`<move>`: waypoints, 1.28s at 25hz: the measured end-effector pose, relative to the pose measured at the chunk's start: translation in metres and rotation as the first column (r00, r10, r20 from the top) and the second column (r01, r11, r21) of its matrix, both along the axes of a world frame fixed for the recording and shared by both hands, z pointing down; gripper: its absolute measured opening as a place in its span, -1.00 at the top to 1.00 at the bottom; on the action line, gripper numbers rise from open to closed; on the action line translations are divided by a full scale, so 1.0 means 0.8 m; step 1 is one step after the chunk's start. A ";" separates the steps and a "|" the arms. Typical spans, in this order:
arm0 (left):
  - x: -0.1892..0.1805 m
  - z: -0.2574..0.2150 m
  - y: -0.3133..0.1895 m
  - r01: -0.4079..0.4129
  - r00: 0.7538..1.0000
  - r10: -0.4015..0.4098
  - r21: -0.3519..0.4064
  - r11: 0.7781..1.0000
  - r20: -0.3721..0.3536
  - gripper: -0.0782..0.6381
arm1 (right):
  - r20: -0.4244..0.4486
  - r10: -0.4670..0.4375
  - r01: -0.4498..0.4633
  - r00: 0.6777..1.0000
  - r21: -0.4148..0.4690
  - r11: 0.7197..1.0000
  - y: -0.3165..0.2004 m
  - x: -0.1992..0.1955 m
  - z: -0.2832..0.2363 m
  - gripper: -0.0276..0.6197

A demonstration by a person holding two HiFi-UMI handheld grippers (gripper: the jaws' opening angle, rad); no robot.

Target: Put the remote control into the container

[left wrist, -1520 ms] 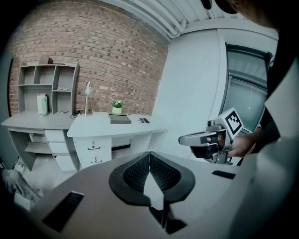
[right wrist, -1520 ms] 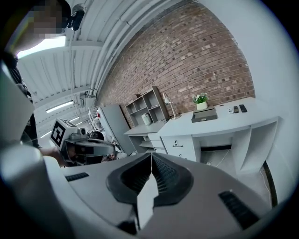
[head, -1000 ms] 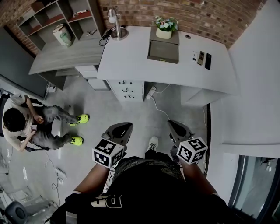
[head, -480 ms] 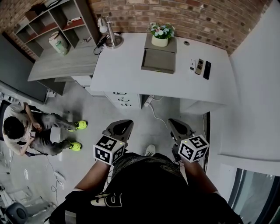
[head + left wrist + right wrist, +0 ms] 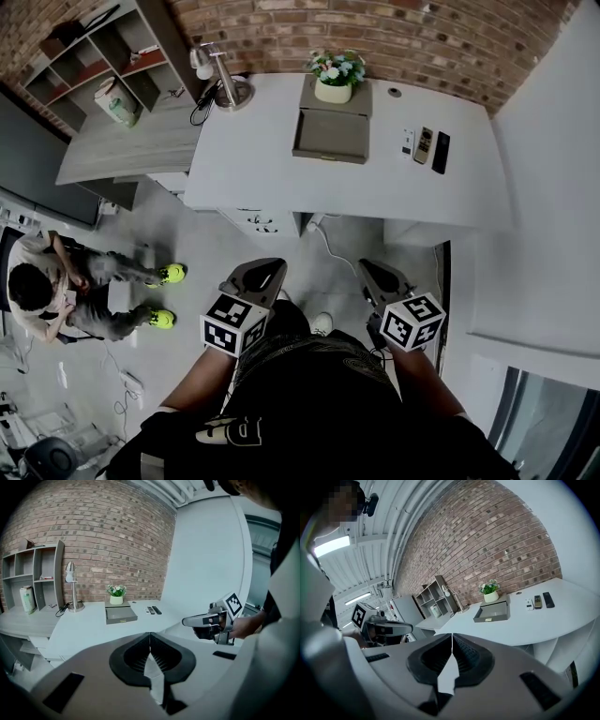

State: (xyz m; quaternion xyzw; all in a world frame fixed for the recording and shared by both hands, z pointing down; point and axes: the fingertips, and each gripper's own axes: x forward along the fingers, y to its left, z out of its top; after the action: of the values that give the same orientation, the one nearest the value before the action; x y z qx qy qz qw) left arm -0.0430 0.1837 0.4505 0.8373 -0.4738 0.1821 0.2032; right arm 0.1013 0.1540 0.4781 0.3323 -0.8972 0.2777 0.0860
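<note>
The left claw (image 5: 150, 638) is holding its two jaws pressed together with nothing between them. The right claw (image 5: 452, 641) is doing the same, its ribbed pads meeting along one line on no object. Both claws are hanging side by side in front of the person's dark shirt (image 5: 309, 394), each pointing forward and somewhat down over the grey floor (image 5: 187, 234).

Ahead of them, well apart from both claws, a white table (image 5: 253, 150) is standing against a brick wall (image 5: 422, 37). Three remotes are lying in a row near the table's right end: a white remote control (image 5: 407, 142), a grey remote control (image 5: 425, 144) and a black remote control (image 5: 441, 152), just beside one another and none of them touched by a claw. The container (image 5: 327, 136), an open grey tray, is resting near the middle of the table, to the left of the remotes and apart from them. A potted plant (image 5: 335, 80) is standing at its back, next to the wall, and a desk lamp (image 5: 220, 80) is standing at the table's far left corner.

Further left, a lower grey table (image 5: 122, 141) is adjoining the white one, with an open shelf unit (image 5: 103, 52) rising behind it. A white cable (image 5: 330, 246) is trailing across the floor from under the table. At the far left a seated person (image 5: 42, 291) in bright green shoes (image 5: 172, 273) is sitting away from the table.
</note>
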 end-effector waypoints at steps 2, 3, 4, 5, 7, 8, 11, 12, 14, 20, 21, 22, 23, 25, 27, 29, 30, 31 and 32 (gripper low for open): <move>-0.003 0.004 -0.004 -0.001 1.000 0.001 -0.011 1.000 0.001 0.76 | 0.003 0.003 -0.003 1.000 -0.003 1.000 -0.005 -0.002 0.003 0.89; -0.005 0.007 -0.008 -0.002 1.000 0.002 -0.015 1.000 0.003 0.76 | 0.004 0.006 -0.006 1.000 -0.005 1.000 -0.008 -0.003 0.004 0.89; -0.007 0.009 -0.012 -0.005 1.000 0.005 -0.018 1.000 0.006 0.76 | 0.004 0.010 -0.010 1.000 -0.006 1.000 -0.012 -0.003 0.005 0.89; -0.009 0.011 -0.018 -0.009 1.000 0.009 -0.020 1.000 0.007 0.76 | 0.004 0.015 -0.015 1.000 -0.006 1.000 -0.016 -0.004 0.006 0.89; -0.009 0.015 -0.032 -0.024 1.000 0.024 -0.026 0.999 0.005 0.76 | -0.002 0.025 -0.025 1.000 -0.005 1.000 -0.027 -0.004 0.007 0.89; -0.008 0.017 -0.041 -0.036 0.999 0.036 -0.027 0.999 0.002 0.76 | -0.007 0.031 -0.031 0.999 -0.005 1.000 -0.033 -0.003 0.007 0.89; -0.005 0.016 -0.075 -0.073 0.997 0.073 -0.012 0.997 0.004 0.76 | -0.026 0.044 -0.044 0.999 -0.009 0.999 -0.055 -0.005 0.007 0.89; -0.006 0.015 -0.087 -0.082 0.997 0.082 -0.009 0.997 0.004 0.76 | -0.035 0.045 -0.046 0.998 -0.010 0.999 -0.062 -0.008 0.007 0.89; -0.008 0.015 -0.112 -0.096 0.995 0.096 -0.009 0.995 0.001 0.76 | -0.052 0.046 -0.047 0.998 -0.016 0.999 -0.079 -0.015 0.008 0.89; -0.021 0.019 -0.175 -0.169 0.985 0.169 -0.007 0.986 0.013 0.76 | -0.081 0.089 -0.092 0.993 -0.038 0.995 -0.140 -0.039 0.008 0.89; -0.026 0.018 -0.187 -0.179 0.984 0.179 -0.004 0.984 0.015 0.76 | -0.084 0.100 -0.104 0.991 -0.039 0.994 -0.151 -0.044 0.007 0.89; -0.031 0.017 -0.199 -0.188 0.982 0.188 -0.002 0.982 0.018 0.76 | -0.088 0.111 -0.115 0.990 -0.039 0.993 -0.162 -0.048 0.005 0.89; -0.035 0.016 -0.210 -0.198 0.980 0.198 0.000 0.980 0.021 0.76 | -0.091 0.123 -0.126 0.988 -0.039 0.991 -0.172 -0.051 0.003 0.89; -0.042 0.016 -0.232 -0.223 0.974 0.223 -0.002 0.975 0.028 0.76 | -0.098 0.147 -0.151 0.984 -0.038 0.988 -0.193 -0.058 -0.001 0.89; -0.044 0.016 -0.253 -0.259 0.965 0.259 -0.005 0.966 0.033 0.76 | -0.098 0.173 -0.177 0.980 -0.036 0.984 -0.212 -0.064 -0.007 0.89; -0.044 0.015 -0.270 -0.301 0.953 0.301 0.000 0.954 0.033 0.76 | -0.100 0.192 -0.196 0.976 -0.029 0.980 -0.228 -0.073 -0.011 0.89; -0.045 0.014 -0.277 -0.319 0.947 0.319 0.003 0.948 0.031 0.76 | -0.105 0.200 -0.204 0.974 -0.026 0.979 -0.235 -0.078 -0.011 0.89; -0.046 0.014 -0.283 -0.334 0.942 0.334 0.005 0.942 0.028 0.76 | -0.111 0.207 -0.211 0.972 -0.025 0.977 -0.242 -0.083 -0.010 0.89; -0.047 0.015 -0.288 -0.350 0.937 0.350 0.004 0.937 0.024 0.76 | -0.115 0.216 -0.221 0.970 -0.025 0.975 -0.249 -0.087 -0.009 0.89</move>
State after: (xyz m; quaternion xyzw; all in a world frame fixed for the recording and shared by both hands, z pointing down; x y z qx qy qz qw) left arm -0.0807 -0.0466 0.4626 0.9069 -0.3204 0.2228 0.1586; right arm 0.0316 -0.0450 0.4705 0.4424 -0.8436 0.2835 0.1112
